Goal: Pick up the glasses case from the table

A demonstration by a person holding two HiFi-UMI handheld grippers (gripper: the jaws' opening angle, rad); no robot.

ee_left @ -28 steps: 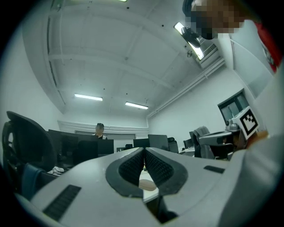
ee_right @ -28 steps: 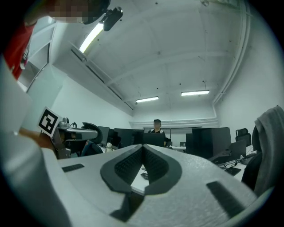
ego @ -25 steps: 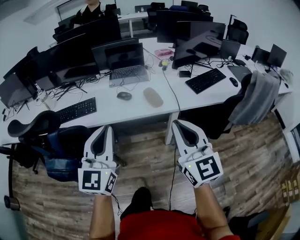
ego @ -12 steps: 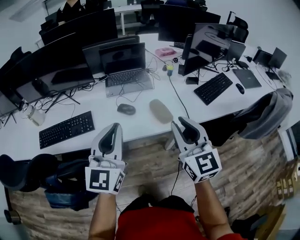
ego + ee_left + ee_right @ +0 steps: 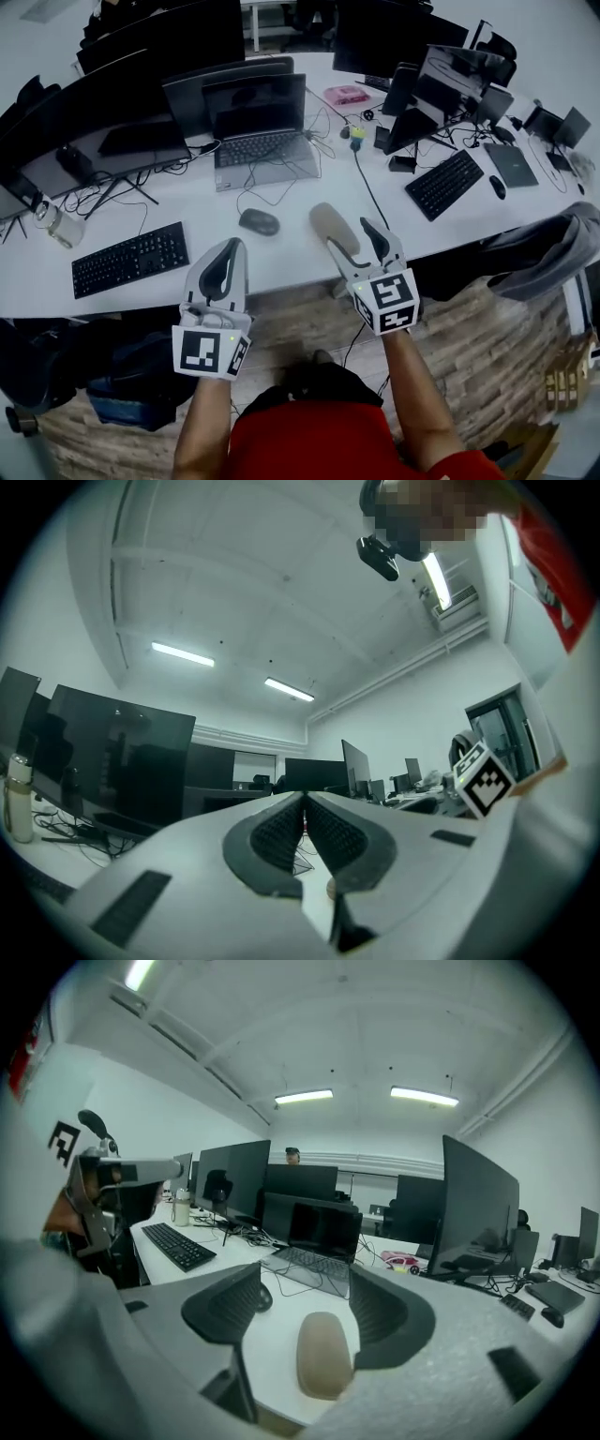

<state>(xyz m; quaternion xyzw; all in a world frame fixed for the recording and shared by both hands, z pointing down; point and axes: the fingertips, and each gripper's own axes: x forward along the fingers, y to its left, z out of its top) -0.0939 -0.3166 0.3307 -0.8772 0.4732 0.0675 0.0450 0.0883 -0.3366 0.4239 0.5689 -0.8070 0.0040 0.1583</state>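
The glasses case (image 5: 330,225) is a beige oval lying near the front edge of the white table (image 5: 281,258), right of a black mouse (image 5: 258,222). My right gripper (image 5: 352,236) is at the case's near end with its jaws opening. In the right gripper view the case (image 5: 323,1354) lies low between the two dark pads (image 5: 225,1307), which do not press on it. My left gripper (image 5: 231,246) hovers over the table's front edge, left of the case, shut and empty. Its pads (image 5: 281,832) meet in the left gripper view.
An open laptop (image 5: 258,141) stands behind the mouse, with cables around it. A black keyboard (image 5: 131,258) and a bottle (image 5: 54,225) are to the left, a second keyboard (image 5: 459,183) and monitors (image 5: 441,84) to the right. A grey jacket (image 5: 548,248) hangs on a chair.
Both grippers moved forward from above the floor to the table edge. The right gripper came down to the glasses case and its jaws went from shut to apart.
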